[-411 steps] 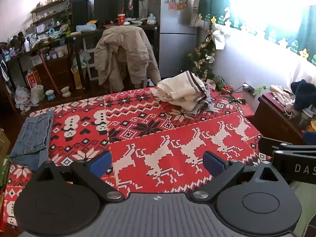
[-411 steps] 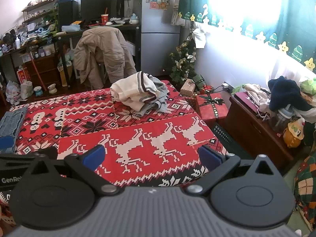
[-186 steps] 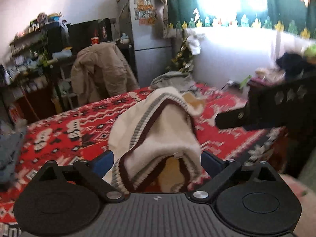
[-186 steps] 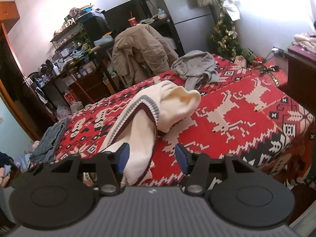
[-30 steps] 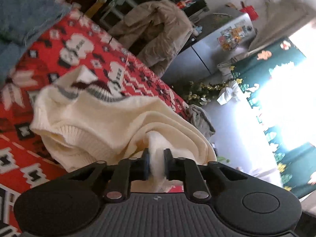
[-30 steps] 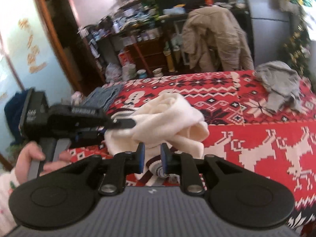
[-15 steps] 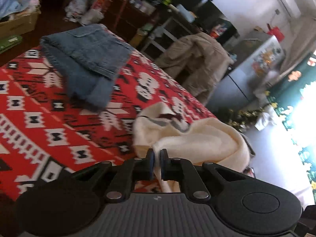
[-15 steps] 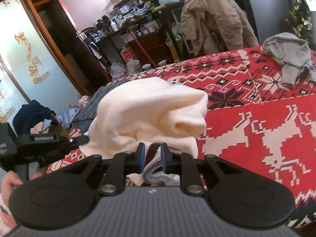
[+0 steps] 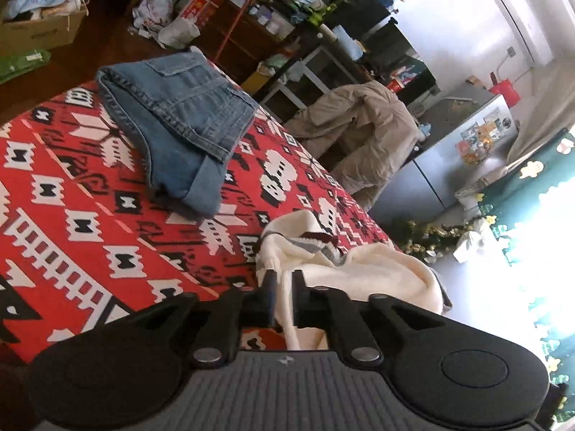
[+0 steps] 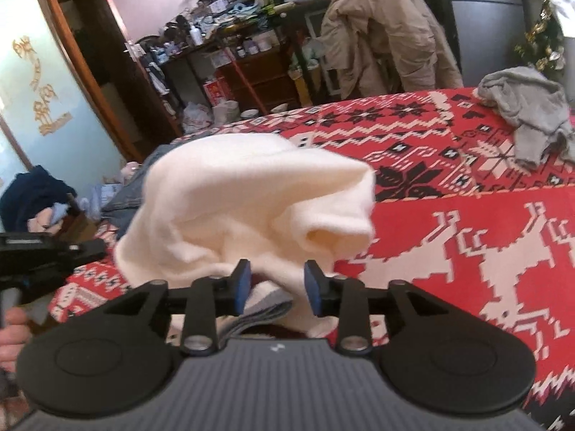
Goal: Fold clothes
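Observation:
A cream sweater (image 9: 377, 273) with a striped collar lies bunched on the red patterned bedspread (image 9: 72, 215). My left gripper (image 9: 284, 287) is at its near edge. A strip of cream fabric fills the narrow gap between the jaws, which are starting to open. In the right wrist view the sweater (image 10: 251, 194) looks blurred. My right gripper (image 10: 276, 287) is opening. Its blue pads (image 10: 241, 287) stand apart, with the sweater's striped hem loose between them. A person's hand (image 10: 14, 327) holds the left tool at the far left.
Folded blue jeans (image 9: 179, 122) lie on the bed's far left corner. A grey garment (image 10: 528, 111) is crumpled at the far right of the bedspread (image 10: 467, 251). Behind the bed are a beige jacket on a chair (image 10: 381, 32), cluttered shelves and a fridge. A cardboard box (image 9: 36, 28) sits on the floor.
The right jaws have spread apart and let go of the striped hem. The left gripper has swung left, bringing the jeans into view. The sweater has sunk towards the bed.

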